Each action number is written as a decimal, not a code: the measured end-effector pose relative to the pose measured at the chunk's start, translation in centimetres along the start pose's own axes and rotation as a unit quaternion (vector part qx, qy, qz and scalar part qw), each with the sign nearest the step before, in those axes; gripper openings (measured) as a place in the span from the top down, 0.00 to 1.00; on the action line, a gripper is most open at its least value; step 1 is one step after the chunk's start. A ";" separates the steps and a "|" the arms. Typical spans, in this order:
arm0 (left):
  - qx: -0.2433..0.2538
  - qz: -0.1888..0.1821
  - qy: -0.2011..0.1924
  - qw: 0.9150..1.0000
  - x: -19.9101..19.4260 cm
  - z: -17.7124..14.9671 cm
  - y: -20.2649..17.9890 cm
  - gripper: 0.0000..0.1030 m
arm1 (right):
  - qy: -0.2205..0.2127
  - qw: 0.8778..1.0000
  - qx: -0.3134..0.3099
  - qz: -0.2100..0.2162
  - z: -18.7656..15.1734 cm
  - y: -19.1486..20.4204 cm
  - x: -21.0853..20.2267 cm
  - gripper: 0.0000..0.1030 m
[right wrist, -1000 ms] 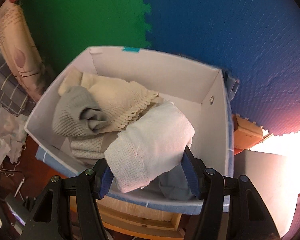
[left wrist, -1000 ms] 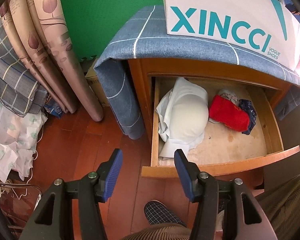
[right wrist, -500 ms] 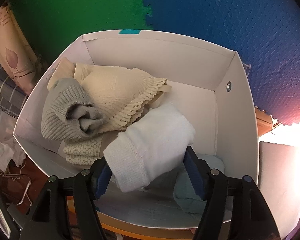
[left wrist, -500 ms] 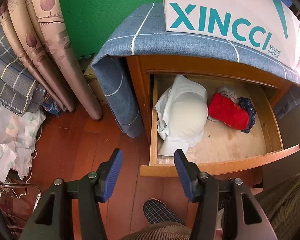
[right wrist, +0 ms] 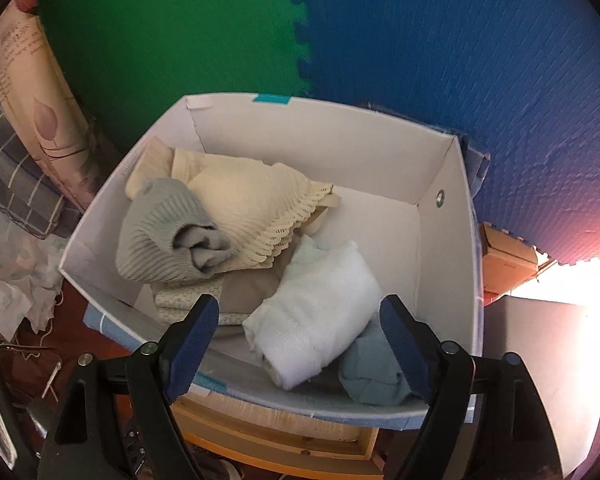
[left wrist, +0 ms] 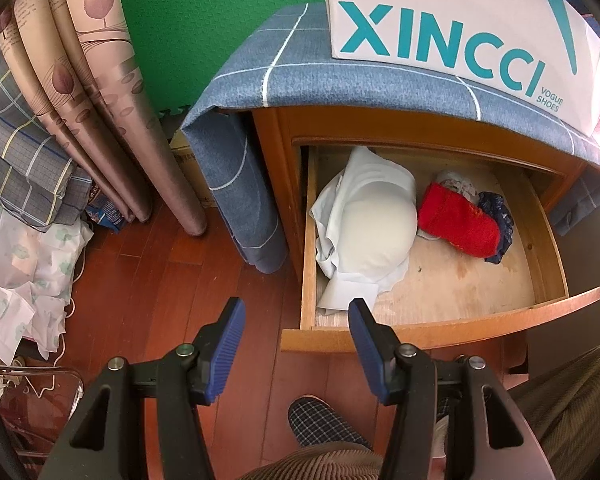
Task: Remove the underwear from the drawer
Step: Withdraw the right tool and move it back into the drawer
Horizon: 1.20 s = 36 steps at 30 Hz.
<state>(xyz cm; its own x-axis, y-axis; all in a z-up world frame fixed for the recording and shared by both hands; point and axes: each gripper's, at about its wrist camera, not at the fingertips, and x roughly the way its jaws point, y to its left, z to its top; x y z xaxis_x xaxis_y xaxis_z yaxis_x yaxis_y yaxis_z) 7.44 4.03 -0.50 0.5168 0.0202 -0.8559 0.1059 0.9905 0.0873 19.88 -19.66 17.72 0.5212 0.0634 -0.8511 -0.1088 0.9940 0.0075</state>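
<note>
L wrist view: left gripper (left wrist: 296, 318) hangs above the wood floor (left wrist: 148, 276) at the front L corner of the open drawer (left wrist: 440, 330), tongs spread wide w/ nothing between them. Drawer is pulled out of the wooden nightstand (left wrist: 284, 152). Inside, at 12 o'clock from the gripper, lies a white bra (left wrist: 374, 226) on a crumpled white garment, against the drawer's L wall. At about 1 o'clock sits red underwear (left wrist: 456, 230), touching a dark blue lace piece (left wrist: 500, 220) on its R side; some pale patterned fabric shows behind it. A blue checked cloth (left wrist: 256, 68) covers the nightstand top and droops down its L side; the white XINCCI shoe box (left wrist: 452, 20) stands on it.

R wrist view: right gripper (right wrist: 298, 330) is over the near edge of that box (right wrist: 448, 240), tongs wide apart, gripping nothing. A white folded knit (right wrist: 316, 320) lies between the blue pads (right wrist: 194, 338) w/o being pinched. A grey-blue roll (right wrist: 374, 376) sits just R of it, at 5 o'clock in the box. A cream knit (right wrist: 252, 208) and a grey ribbed roll (right wrist: 160, 232) fill the 10 o'clock part.
</note>
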 end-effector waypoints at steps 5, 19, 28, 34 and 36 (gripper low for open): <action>0.001 0.000 0.000 1.000 0.0 0.0 0.0 0.47 | -0.021 1.000 -0.021 0.009 -1.9 0.4 -2.6 0.22; 0.000 0.002 0.000 1.000 0.1 0.0 0.0 0.47 | -0.018 0.994 -0.103 0.007 -11.9 2.3 -3.7 0.24; -0.017 0.003 -0.003 1.000 -0.1 -0.1 0.5 0.47 | 0.052 0.991 -0.119 0.011 -16.2 1.9 2.8 0.39; -0.021 0.004 -0.003 1.000 -0.1 -0.1 0.7 0.47 | 0.085 0.987 -0.138 0.005 -17.2 1.6 6.9 0.45; -0.024 0.006 -0.002 1.000 -0.1 -0.1 0.8 0.47 | 0.093 0.985 -0.146 0.004 -17.3 1.7 8.2 0.45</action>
<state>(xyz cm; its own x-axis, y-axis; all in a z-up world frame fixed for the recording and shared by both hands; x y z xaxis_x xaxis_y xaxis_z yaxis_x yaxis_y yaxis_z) 7.42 4.84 -0.39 0.5214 0.0314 -0.8528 0.0592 0.9956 0.0729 9.29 -18.95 1.68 0.3581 0.0274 -0.9333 -0.3662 0.9236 -0.1134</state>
